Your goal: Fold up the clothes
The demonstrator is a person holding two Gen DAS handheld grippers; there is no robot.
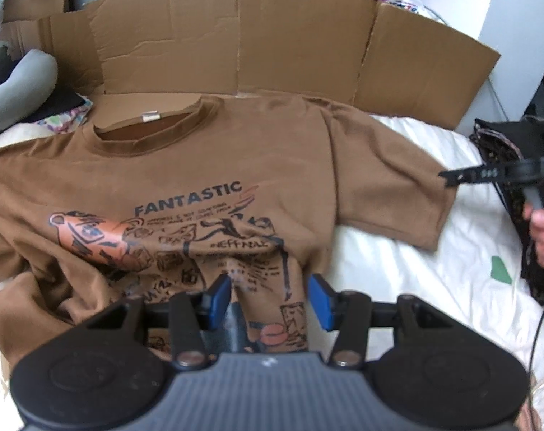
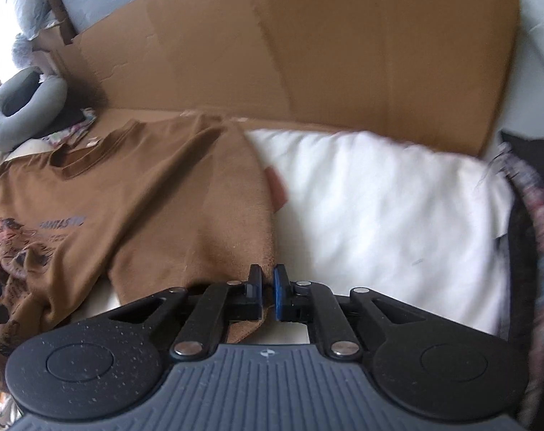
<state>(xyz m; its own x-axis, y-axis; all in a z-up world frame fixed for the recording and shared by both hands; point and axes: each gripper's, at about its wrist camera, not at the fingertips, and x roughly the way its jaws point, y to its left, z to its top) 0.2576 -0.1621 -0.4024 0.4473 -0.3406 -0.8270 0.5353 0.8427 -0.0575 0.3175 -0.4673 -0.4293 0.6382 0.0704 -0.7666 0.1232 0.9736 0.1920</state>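
A brown T-shirt (image 1: 236, 151) with a "FANTASTIC" cartoon print lies face up on the white bedding (image 1: 397, 269), collar toward the cardboard. Its lower part is bunched at the left. My left gripper (image 1: 270, 300) hovers over the lower print, blue pads (image 1: 322, 301) apart and pressing nothing. In the right wrist view my right gripper (image 2: 267, 282) is shut on the hem of the shirt's sleeve (image 2: 236, 251), brown cloth pinched between its pads. The left wrist view shows that right gripper (image 1: 447, 176) at the sleeve's outer edge, with a hand (image 1: 541, 230) on its handle.
A flattened cardboard sheet (image 1: 236, 36) stands along the back of the bed. A grey neck pillow (image 1: 17, 86) lies at the far left. A dark patterned garment (image 1: 505, 151) sits at the right edge. White bedding (image 2: 379, 215) stretches right of the shirt.
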